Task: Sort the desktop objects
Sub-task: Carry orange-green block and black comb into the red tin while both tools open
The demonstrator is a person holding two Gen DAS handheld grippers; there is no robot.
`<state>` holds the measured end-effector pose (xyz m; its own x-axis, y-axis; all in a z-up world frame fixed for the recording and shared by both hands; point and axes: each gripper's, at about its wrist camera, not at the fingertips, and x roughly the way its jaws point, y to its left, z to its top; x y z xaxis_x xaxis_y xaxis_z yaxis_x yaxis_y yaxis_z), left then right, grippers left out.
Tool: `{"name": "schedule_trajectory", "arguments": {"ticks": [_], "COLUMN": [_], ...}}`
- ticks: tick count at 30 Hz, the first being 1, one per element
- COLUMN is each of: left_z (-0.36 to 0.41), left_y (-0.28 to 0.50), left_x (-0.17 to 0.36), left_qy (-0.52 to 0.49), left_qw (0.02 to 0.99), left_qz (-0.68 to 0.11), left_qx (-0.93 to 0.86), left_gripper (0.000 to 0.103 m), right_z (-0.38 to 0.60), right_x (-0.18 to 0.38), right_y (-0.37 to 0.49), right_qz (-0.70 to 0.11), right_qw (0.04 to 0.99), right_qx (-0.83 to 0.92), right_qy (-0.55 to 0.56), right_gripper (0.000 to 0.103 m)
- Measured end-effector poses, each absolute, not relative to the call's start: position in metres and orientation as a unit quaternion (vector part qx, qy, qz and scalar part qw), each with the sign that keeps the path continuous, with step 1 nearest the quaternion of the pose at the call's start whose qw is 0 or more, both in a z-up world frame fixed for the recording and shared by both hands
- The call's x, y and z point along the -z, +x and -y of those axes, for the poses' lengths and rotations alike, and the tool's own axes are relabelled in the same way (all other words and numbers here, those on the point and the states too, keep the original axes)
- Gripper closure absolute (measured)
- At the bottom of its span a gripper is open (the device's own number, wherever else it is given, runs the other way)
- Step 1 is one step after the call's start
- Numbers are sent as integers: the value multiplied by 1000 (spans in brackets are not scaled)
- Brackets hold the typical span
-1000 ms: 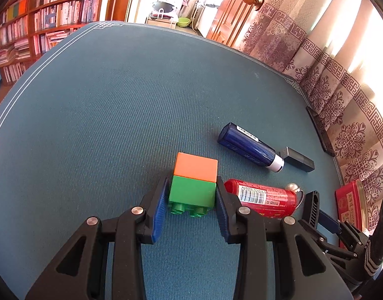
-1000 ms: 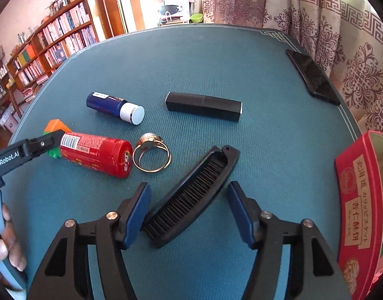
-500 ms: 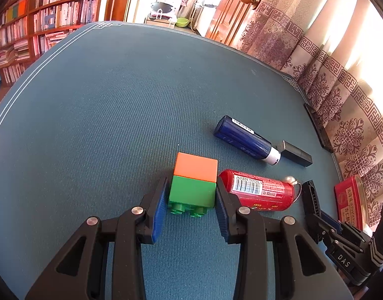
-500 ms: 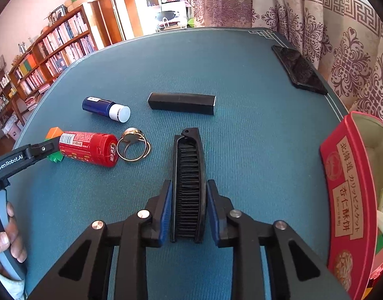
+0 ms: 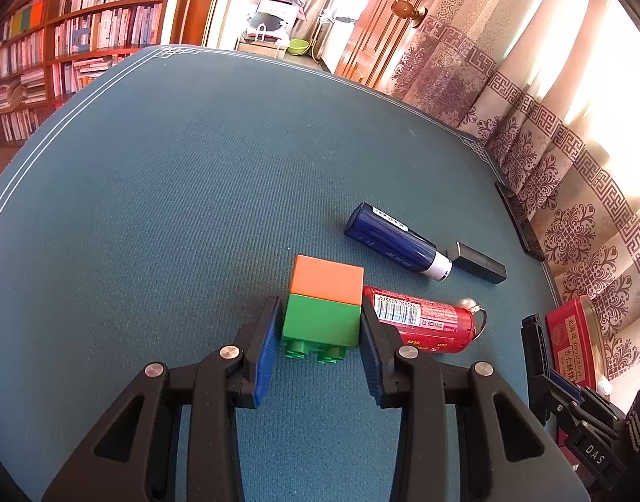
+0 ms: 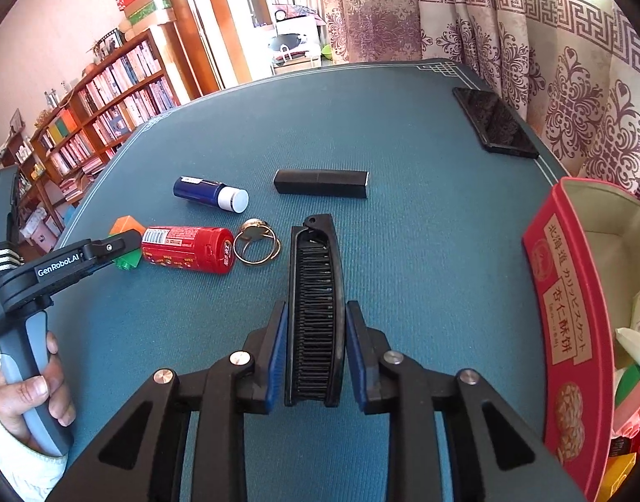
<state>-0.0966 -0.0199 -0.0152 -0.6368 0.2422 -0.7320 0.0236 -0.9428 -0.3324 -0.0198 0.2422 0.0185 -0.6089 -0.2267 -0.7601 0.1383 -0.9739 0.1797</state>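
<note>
Gripping both items at once, each gripper carries one sortable thing: the left gripper (image 5: 319, 345) has its jaws closed on the green block (image 5: 321, 323) of an orange-and-green brick stack on the counter (image 5: 161, 217), and the right gripper (image 6: 315, 349) clamps the folding comb (image 6: 316, 293) lengthwise, aimed for the red tin (image 6: 567, 318) beside it. A second ago the comb lay slanted between wide jaws; the left grip is unchanged.

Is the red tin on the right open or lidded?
Open. In the right wrist view the red tin has no lid on; its pale inner wall shows, and blocks and a packet lie inside it.
</note>
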Motion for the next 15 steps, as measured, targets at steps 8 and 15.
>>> {"name": "schedule_trajectory", "arguments": {"ticks": [8,15], "left_z": [16,16], "left_y": [-80,-73], "left_x": [5,8], "left_qy": [-386,-384], "left_qw": [57,54], "left_qz": [172,181], "left_qx": [-905,-904], "left_gripper": [65,65], "right_z": [-273,-319], "right_x": [-35,-52], "right_y": [9,37], "right_qz": [73,94], "right_qw": [87,50], "right_qx": [908,920], "right_qy": [404,378], "right_gripper": [74,74]}}
